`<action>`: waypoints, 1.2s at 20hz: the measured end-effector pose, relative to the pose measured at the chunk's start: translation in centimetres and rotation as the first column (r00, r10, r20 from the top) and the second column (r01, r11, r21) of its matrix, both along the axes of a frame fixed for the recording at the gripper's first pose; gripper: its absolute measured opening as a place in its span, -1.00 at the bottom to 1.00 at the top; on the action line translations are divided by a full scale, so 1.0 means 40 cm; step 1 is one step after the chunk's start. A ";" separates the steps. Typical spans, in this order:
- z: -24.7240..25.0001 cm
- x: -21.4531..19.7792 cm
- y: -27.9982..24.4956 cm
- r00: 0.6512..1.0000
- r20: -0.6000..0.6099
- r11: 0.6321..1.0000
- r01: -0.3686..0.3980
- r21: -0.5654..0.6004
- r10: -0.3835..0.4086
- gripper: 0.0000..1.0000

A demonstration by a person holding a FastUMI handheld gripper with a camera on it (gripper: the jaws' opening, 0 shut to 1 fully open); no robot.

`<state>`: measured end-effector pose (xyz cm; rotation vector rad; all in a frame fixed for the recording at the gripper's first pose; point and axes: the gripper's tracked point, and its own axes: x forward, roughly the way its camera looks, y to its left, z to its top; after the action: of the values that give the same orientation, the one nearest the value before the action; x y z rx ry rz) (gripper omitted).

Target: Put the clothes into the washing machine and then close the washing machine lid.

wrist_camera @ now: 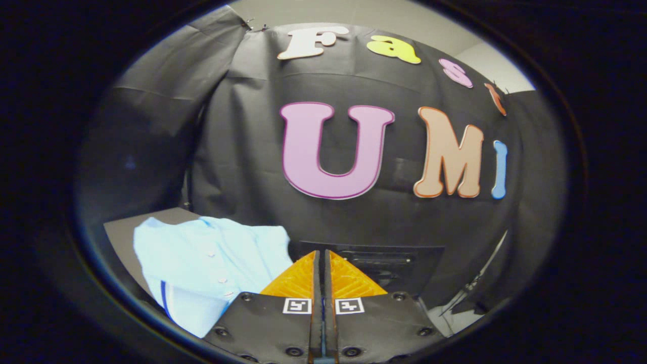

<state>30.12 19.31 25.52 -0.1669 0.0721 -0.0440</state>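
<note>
To the left of my fingers and slightly ahead lies the light blue shirt [212, 263], spread on a grey table [121, 237]. It has buttons down the front and a dark blue stripe near the edge closest to me. I judge it light, soft and floppy: it will drape and bunch when lifted, with no breakage risk. The best hold looks like a pinch on a raised fold or the placket, not on flat cloth. My gripper [322, 268] has its fingers pressed together with nothing between them. Just beyond the fingertips sits a dark box-like thing [384, 263], possibly the washing machine; it's too dark to tell.
</note>
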 end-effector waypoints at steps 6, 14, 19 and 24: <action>-0.023 0.076 -0.190 0.988 -0.016 0.982 0.148 -0.119 -0.150 -0.95; -0.152 0.155 -0.374 0.966 -0.073 0.963 0.238 -0.125 -0.248 -0.94; -0.235 0.192 -0.351 0.975 -0.103 0.979 0.187 -0.076 -0.194 -0.68; -0.202 0.218 -0.286 0.988 -0.091 0.991 0.128 0.035 -0.125 -0.47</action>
<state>38.83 7.85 17.45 -0.1234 0.1717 -0.1618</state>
